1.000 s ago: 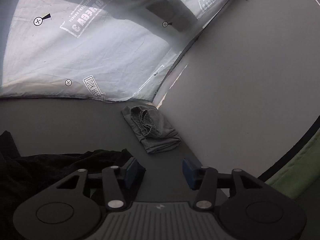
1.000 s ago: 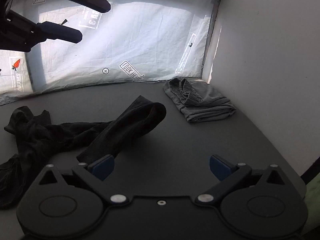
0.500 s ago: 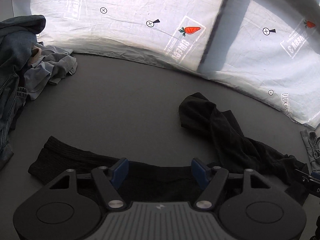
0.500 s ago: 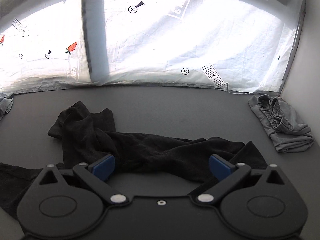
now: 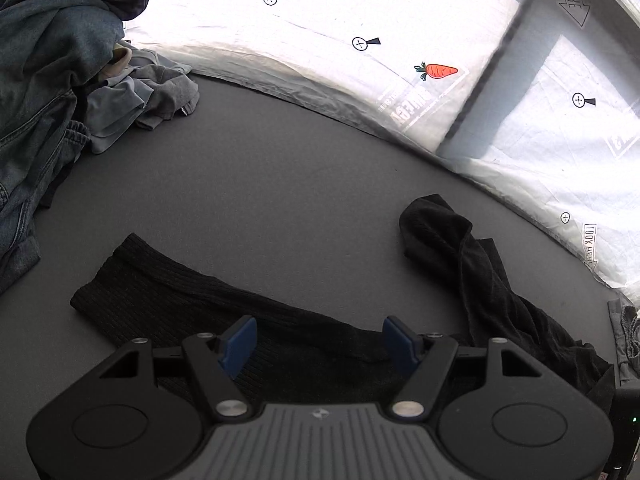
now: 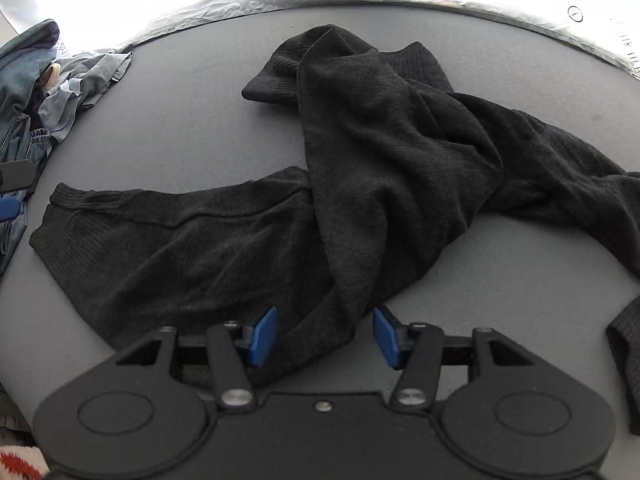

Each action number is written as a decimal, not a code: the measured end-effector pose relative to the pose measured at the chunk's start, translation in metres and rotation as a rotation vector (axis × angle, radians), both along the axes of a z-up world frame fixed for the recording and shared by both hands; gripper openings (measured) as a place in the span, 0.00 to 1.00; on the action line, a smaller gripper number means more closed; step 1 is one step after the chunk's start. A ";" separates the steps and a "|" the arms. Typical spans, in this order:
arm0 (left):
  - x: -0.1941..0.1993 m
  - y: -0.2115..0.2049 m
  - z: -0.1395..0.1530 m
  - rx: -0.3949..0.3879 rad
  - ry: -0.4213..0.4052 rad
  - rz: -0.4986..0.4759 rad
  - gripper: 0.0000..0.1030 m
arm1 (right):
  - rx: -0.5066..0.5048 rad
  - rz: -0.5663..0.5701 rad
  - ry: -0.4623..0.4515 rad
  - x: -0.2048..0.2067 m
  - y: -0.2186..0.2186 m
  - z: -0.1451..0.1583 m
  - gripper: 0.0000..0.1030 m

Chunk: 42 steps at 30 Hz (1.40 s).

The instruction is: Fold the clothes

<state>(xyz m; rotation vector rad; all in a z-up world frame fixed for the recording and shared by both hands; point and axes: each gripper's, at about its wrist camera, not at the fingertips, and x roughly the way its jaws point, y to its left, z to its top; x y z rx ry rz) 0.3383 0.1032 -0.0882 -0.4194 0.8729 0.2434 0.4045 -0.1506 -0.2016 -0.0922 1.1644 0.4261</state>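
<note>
**Black knit sprawls across grey surface as two hand-held grippers hover over it**

A black knitted sweater [image 6: 384, 148] lies crumpled and twisted on a smooth, matte grey surface [image 6: 192, 92]. One ribbed-cuffed sleeve stretches flat to the left, and the soft body folds over itself in thick rolls toward the far edge. The cuffs and hem show fine vertical ribbing; the rest is a tighter, duller knit.

The right hand-held gripper [image 6: 324, 336] points down at the near end of a fabric roll. Its jaws have just been closing and now stand about half apart, blue pads on either side of the cloth, which lies between them; no pad can be seen pressing on it.

The left hand-held gripper [image 5: 320, 344] hangs over the ribbed sleeve [image 5: 160, 288], its jaws set fairly wide, having opened a little further, with the knit beneath them and nothing pinched.

At the far left sits a heap of unfolded clothes: stiff blue denim [image 5: 44, 64] with pale grey jersey [image 5: 140, 96] spilling out beside it. A white crinkled sheet [image 5: 400, 20], printed with a carrot [image 5: 438, 70] and small target marks, hangs brightly lit behind the surface.
</note>
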 end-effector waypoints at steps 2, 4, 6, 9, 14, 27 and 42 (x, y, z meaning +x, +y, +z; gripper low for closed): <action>-0.002 -0.003 0.004 -0.001 -0.010 -0.008 0.69 | 0.007 0.007 0.005 -0.001 -0.002 0.002 0.29; -0.003 -0.008 0.008 0.000 -0.021 -0.018 0.69 | 0.073 -0.031 0.033 -0.001 -0.019 0.003 0.11; -0.006 -0.013 0.011 0.004 -0.032 -0.029 0.69 | 0.162 -0.094 0.062 0.000 -0.040 0.003 0.07; -0.010 -0.022 0.016 0.014 -0.045 -0.046 0.69 | 0.253 -0.198 0.057 -0.007 -0.076 0.010 0.05; -0.015 -0.034 0.016 0.024 -0.036 -0.063 0.69 | 0.096 -0.226 -0.228 -0.029 -0.119 0.065 0.04; -0.004 -0.057 0.008 0.013 -0.009 -0.160 0.69 | -0.638 -0.183 -0.611 -0.047 -0.145 0.126 0.10; 0.029 -0.064 -0.016 -0.033 0.072 -0.210 0.69 | -0.289 0.085 -0.490 0.012 -0.061 0.087 0.47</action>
